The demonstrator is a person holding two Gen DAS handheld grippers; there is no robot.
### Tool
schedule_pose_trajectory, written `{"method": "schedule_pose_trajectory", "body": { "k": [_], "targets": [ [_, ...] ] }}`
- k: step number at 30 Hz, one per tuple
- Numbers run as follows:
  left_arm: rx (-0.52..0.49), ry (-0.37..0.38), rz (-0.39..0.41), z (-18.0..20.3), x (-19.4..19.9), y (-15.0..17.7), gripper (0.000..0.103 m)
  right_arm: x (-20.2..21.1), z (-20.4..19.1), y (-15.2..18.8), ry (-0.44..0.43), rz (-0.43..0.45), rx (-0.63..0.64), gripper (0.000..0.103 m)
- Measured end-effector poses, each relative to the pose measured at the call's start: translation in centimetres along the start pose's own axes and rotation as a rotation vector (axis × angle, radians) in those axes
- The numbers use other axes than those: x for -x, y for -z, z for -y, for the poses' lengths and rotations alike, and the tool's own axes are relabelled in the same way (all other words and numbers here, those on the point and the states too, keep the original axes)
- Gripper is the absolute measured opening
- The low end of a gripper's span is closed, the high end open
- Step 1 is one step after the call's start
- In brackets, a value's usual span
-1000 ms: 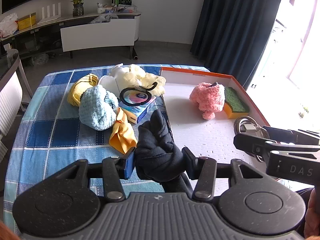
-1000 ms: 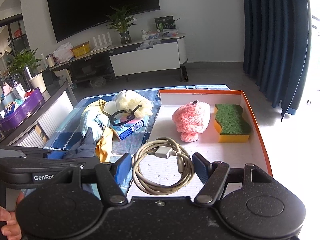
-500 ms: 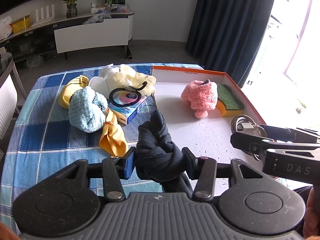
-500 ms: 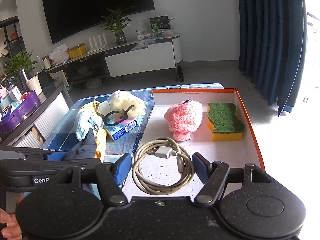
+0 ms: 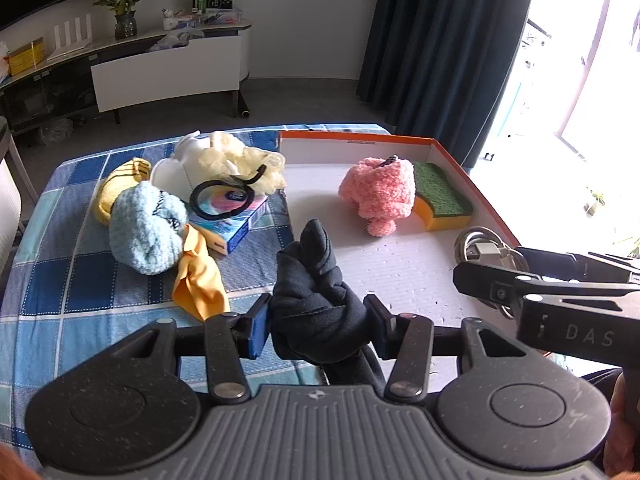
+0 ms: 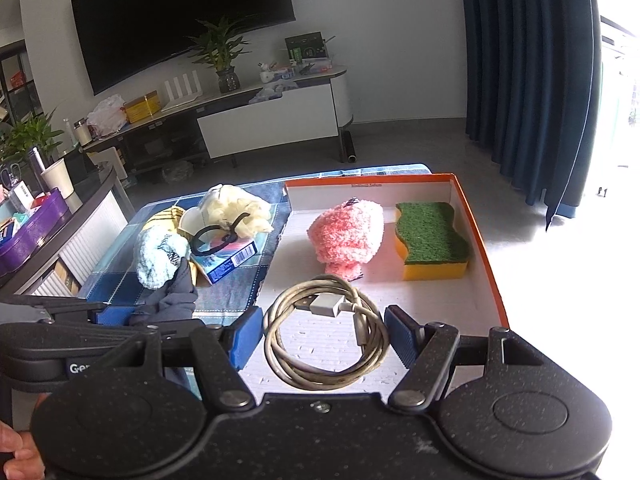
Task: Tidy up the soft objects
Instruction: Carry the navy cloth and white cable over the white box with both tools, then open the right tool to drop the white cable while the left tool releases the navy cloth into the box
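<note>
Left gripper: jaws clamped on a knotted dark cloth, held up over the near edge where the checked tablecloth meets the box. Right gripper: jaws apart, either side of a coiled cable that lies flat on the box floor; can't tell whether the pads touch it. Container: orange-rimmed shallow box with a white floor, sitting on the right half of the surface. In it: pink fluffy toy mid-back, green-and-yellow sponge just right of the toy near the right wall, cable in the near part. Outside the box on the tablecloth: light blue knit piece, orange cloth touching its near side, yellow striped piece behind it, blue carton with a black hair band on top, cream fluffy bundle at the back next to the box's left wall. View differences: the left wrist camera shows the clamp on the dark cloth head-on, and the right gripper only as a side bar at its right edge, with just a bit of the cable behind it. The right wrist camera shows the whole coil and the full box floor; the left gripper appears at lower left with the dark cloth poking up, and a hand in the corner.
</note>
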State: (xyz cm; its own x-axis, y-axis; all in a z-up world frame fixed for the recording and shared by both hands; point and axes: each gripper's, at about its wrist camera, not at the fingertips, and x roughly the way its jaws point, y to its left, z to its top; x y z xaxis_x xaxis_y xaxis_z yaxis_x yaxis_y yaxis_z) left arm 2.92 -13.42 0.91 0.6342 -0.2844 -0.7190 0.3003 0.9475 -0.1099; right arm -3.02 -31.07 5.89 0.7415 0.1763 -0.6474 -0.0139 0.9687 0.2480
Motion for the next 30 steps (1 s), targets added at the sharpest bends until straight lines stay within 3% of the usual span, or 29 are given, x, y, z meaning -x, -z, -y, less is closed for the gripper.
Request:
{"method": "schedule_pose_trajectory", "body": {
  "k": [25, 30],
  "targets": [
    [-0.039, 0.034, -0.023, 2.3, -1.7, -0.4, 0.050, -0.6, 2.1, -0.1, 0.037, -0.002, -0.030, 0.081],
    [-0.054, 0.048, -0.025, 3.1, -2.1, -0.6, 0.050, -1.0, 3.1, 0.0, 0.054, -0.015, -0.041, 0.070]
  ]
}}
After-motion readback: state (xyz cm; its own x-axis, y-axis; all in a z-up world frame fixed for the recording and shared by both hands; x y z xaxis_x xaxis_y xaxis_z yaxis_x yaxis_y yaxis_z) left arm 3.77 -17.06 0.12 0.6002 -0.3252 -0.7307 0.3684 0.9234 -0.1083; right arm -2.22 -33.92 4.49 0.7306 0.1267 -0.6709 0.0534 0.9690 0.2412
